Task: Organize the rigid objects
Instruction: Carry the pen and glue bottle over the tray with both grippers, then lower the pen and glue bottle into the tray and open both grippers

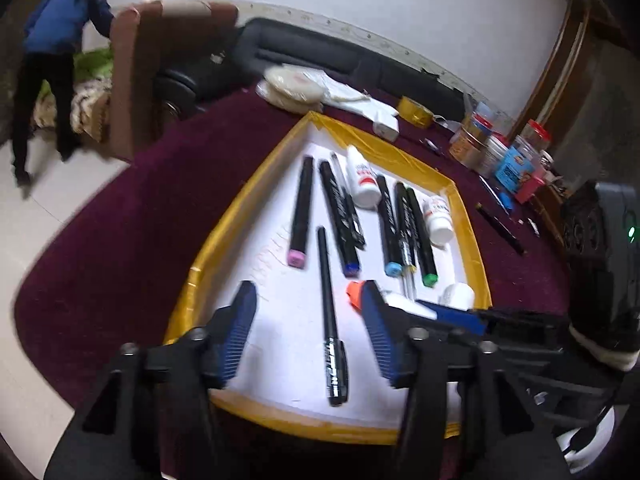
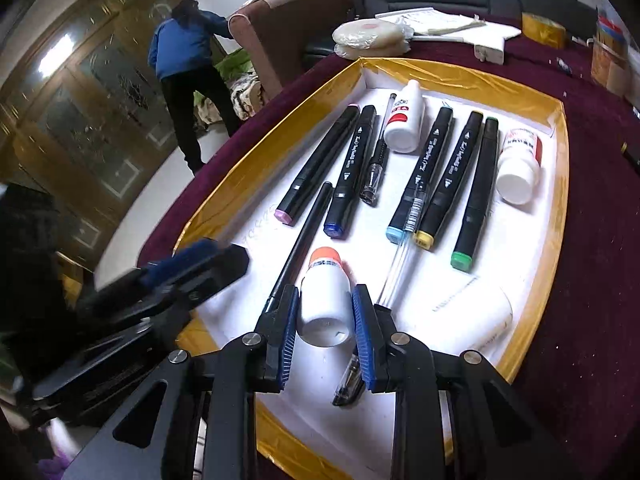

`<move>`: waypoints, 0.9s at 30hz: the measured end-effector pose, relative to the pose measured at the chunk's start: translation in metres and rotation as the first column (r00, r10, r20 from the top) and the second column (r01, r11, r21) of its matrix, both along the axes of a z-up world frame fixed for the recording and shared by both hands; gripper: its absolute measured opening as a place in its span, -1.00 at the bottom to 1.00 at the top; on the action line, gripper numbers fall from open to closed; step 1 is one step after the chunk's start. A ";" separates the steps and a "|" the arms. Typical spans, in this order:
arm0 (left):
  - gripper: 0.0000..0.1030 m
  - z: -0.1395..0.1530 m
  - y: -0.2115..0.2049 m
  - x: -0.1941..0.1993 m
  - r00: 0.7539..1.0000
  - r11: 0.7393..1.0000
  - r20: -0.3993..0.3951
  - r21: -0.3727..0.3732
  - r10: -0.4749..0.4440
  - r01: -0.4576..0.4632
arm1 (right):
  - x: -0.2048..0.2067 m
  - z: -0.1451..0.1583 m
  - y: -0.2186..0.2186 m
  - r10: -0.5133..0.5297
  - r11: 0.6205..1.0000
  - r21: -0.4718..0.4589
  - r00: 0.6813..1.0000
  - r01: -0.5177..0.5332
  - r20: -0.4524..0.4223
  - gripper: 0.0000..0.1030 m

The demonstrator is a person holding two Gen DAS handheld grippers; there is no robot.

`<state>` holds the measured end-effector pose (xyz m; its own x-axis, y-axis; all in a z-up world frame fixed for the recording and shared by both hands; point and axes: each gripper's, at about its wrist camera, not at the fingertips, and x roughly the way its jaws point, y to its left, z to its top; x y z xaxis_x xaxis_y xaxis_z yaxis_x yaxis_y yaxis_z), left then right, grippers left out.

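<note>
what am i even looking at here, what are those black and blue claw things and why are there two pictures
Each picture comes from a fisheye camera mounted on a handheld two-finger gripper; a person holds one in each hand. The left gripper is open above a thin black pen. The right gripper has its blue pads on either side of an orange-capped white bottle; whether it is squeezing yet is unclear. Everything lies in a yellow-edged tray on a maroon table, alongside colour-tipped markers like the green marker and more white bottles.

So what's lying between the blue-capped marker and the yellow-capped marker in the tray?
A clear-barrelled pen lies between the blue-capped marker and the yellow-capped marker, slanting across their cap ends; the right wrist view shows it best.
</note>
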<state>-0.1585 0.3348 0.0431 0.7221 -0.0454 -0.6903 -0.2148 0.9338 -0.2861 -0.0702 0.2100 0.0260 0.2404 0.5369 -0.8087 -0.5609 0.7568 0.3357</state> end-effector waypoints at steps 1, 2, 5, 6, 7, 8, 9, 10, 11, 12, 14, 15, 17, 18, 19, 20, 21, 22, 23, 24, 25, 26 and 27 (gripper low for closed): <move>0.11 0.003 0.000 -0.001 1.000 1.000 0.006 0.017 0.012 -0.012 | 0.000 -0.001 0.003 0.001 1.000 -0.015 1.000 0.000 0.011 -0.52; 0.12 0.006 0.000 -0.003 1.000 0.999 0.013 0.032 0.021 -0.021 | 0.000 0.000 0.006 0.001 1.000 -0.025 1.000 0.000 0.019 -0.52; 0.22 0.013 -0.001 -0.007 0.998 0.995 0.037 0.084 0.042 -0.045 | -0.004 0.004 0.006 0.003 0.999 -0.045 0.999 0.000 0.051 -0.48; 0.23 0.015 -0.002 -0.008 0.998 0.993 0.043 0.105 0.049 -0.053 | -0.006 0.006 0.004 0.002 0.999 -0.045 0.998 0.001 0.059 -0.44; 0.23 0.016 -0.003 -0.009 0.998 0.991 0.047 0.118 0.052 -0.057 | -0.008 0.007 0.002 0.000 0.999 -0.042 0.998 0.003 0.067 -0.41; 0.23 0.016 -0.005 -0.009 0.997 0.990 0.049 0.128 0.054 -0.060 | -0.011 0.010 -0.002 -0.004 0.999 -0.038 0.997 0.006 0.072 -0.38; 0.23 0.017 -0.006 -0.010 0.997 0.988 0.051 0.141 0.055 -0.062 | -0.012 0.010 -0.004 -0.008 0.999 -0.035 0.997 0.010 0.075 -0.37; 0.23 0.017 -0.008 -0.010 0.997 0.987 0.051 0.151 0.054 -0.062 | -0.013 0.011 -0.007 -0.013 0.999 -0.029 0.997 0.016 0.077 -0.37; 0.23 0.017 -0.010 -0.010 0.997 0.985 0.050 0.160 0.054 -0.061 | -0.013 0.012 -0.008 -0.018 0.999 -0.026 0.997 0.020 0.077 -0.36; 0.23 0.017 -0.011 -0.010 0.997 0.983 0.048 0.173 0.054 -0.062 | -0.014 0.012 -0.011 -0.023 0.999 -0.023 0.997 0.025 0.077 -0.36; 0.23 0.017 -0.015 -0.010 0.997 0.979 0.044 0.196 0.058 -0.065 | -0.014 0.012 -0.015 -0.033 0.999 -0.019 0.996 0.035 0.078 -0.36; 0.23 0.017 -0.016 -0.010 0.997 0.976 0.040 0.207 0.060 -0.067 | -0.014 0.012 -0.018 -0.038 0.999 -0.015 0.996 0.040 0.077 -0.36; 0.23 0.017 -0.018 -0.010 0.998 0.974 0.035 0.215 0.060 -0.066 | -0.015 0.012 -0.022 -0.048 0.999 -0.010 0.996 0.049 0.075 -0.36; 0.23 0.017 -0.019 -0.010 0.998 0.974 0.030 0.218 0.060 -0.065 | -0.016 0.012 -0.025 -0.052 0.999 -0.008 0.996 0.053 0.074 -0.36; 0.23 0.017 -0.020 -0.011 0.998 0.973 0.028 0.222 0.059 -0.064 | -0.016 0.012 -0.027 -0.056 0.998 -0.006 0.996 0.056 0.073 -0.36; 0.23 0.017 -0.021 -0.011 0.998 0.972 0.024 0.227 0.060 -0.063 | -0.017 0.011 -0.030 -0.060 0.998 -0.003 0.996 0.060 0.071 -0.36; 0.23 0.017 -0.022 -0.011 0.998 0.971 0.020 0.233 0.059 -0.062 | -0.017 0.011 -0.032 -0.062 0.998 -0.001 0.996 0.062 0.070 -0.36; 0.23 0.017 -0.023 -0.011 0.998 0.970 0.017 0.237 0.058 -0.061 | -0.018 0.011 -0.033 -0.064 0.998 0.000 0.996 0.064 0.069 -0.36; 0.23 0.017 -0.024 -0.011 0.998 0.969 0.015 0.240 0.058 -0.059 | -0.018 0.011 -0.034 -0.067 0.998 0.002 0.995 0.067 0.069 -0.36; 0.23 0.017 -0.025 -0.011 0.998 0.969 0.013 0.242 0.057 -0.058 | -0.018 0.011 -0.036 -0.069 0.998 0.004 0.995 0.069 0.069 -0.36; 0.23 0.017 -0.026 -0.011 0.998 0.968 0.012 0.245 0.056 -0.057 | -0.018 0.012 -0.038 -0.071 0.997 0.006 0.995 0.071 0.069 -0.36; 0.23 0.017 -0.027 -0.011 0.998 0.967 0.009 0.249 0.056 -0.057 | -0.019 0.012 -0.039 -0.074 0.997 0.009 0.995 0.073 0.069 -0.36; 0.23 0.017 -0.028 -0.011 0.998 0.966 0.006 0.252 0.056 -0.055 | -0.019 0.013 -0.041 -0.076 0.997 0.011 0.995 0.076 0.070 -0.36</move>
